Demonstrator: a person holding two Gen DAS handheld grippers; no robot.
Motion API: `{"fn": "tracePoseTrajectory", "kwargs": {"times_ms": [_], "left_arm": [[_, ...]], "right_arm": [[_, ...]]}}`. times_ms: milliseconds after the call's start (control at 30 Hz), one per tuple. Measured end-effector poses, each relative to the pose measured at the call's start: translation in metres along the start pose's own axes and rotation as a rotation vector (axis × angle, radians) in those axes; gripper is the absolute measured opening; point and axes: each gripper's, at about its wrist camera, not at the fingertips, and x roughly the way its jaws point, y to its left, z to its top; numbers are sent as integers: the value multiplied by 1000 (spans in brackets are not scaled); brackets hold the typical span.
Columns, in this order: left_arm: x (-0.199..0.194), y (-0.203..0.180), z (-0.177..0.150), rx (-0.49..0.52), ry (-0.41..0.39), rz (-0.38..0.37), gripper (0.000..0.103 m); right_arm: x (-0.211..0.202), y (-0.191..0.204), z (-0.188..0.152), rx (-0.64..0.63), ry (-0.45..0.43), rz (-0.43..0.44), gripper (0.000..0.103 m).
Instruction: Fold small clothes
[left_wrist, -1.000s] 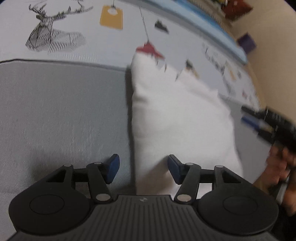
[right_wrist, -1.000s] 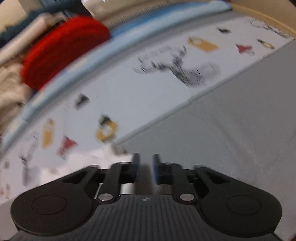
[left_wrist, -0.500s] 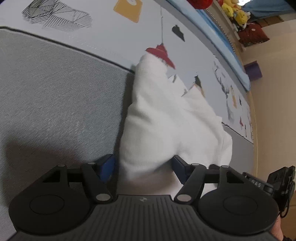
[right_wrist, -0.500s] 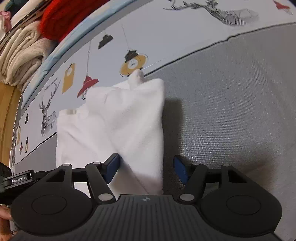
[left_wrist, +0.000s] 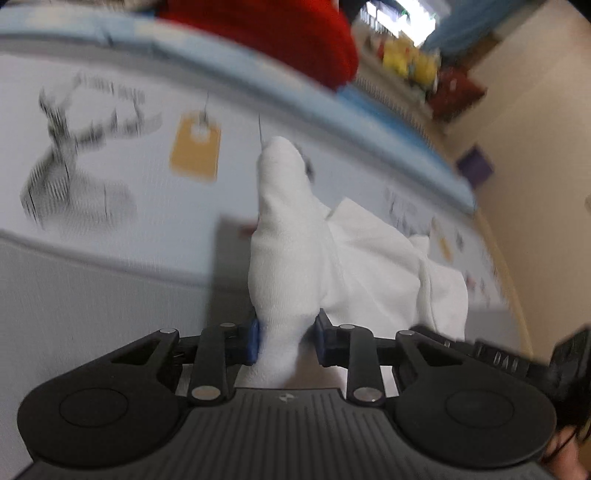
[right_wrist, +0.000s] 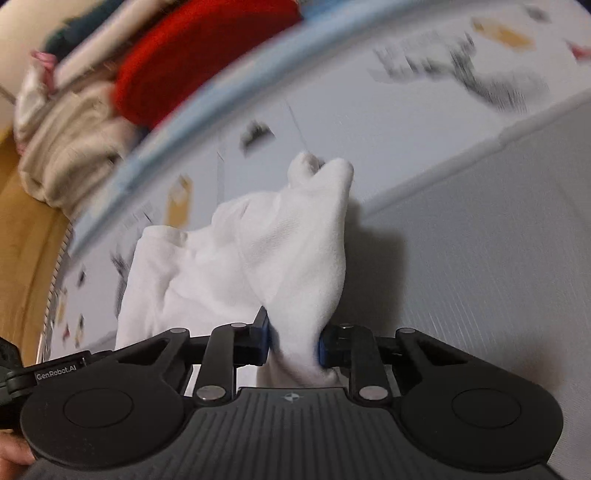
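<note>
White garment (left_wrist: 354, 258) clamped at near corners by left gripper (left_wrist: 286, 341) and right gripper (right_wrist: 293, 345), jaws just closed on cloth. Long axis running away from grippers toward printed sheet (left_wrist: 122, 158); both equally near, cloth stretched between.

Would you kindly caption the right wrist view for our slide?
Right claw pinching a white garment above the grey mat.
</note>
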Motion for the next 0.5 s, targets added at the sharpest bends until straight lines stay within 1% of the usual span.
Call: {"fn": "tracePoseTrajectory", "kwargs": {"times_ms": [33,67,100,133,167,200,233,267,300,367,400,433,500], "left_arm": [[-5,-2,4,3,-46,4,38],[-12,-2,8,13,-94,15,45],[-17,-2,12,20,-133,37,49],[-17,-1,15,17,-137,52,52],[-15,5,16,3,-106,60,59],[-10,12,17,-17,-62,62,60],[-3,17,15,-47,-14,65,60],[1,25,14,-80,27,73,60],[5,33,12,-113,61,89,60],[10,47,9,-173,101,116,60],[12,54,7,-211,116,115,60],[14,60,5,-246,131,105,60],[20,66,0,-282,169,101,58]], "right_arm": [[-2,9,2,-33,-44,10,24],[-4,18,4,-72,-85,16,25],[-6,26,5,-114,-131,18,27],[-8,32,7,-142,-178,1,37],[-7,33,10,-145,-214,-35,57],[-3,30,12,-128,-228,-90,64],[2,24,15,-103,-215,-132,64],[6,17,18,-77,-186,-154,63],[10,11,20,-45,-159,-158,63],[16,3,20,-12,-87,-110,63],[19,1,19,-17,-48,-92,62],[23,2,16,-30,-18,-89,61],[31,6,10,-67,36,-125,60]]}}
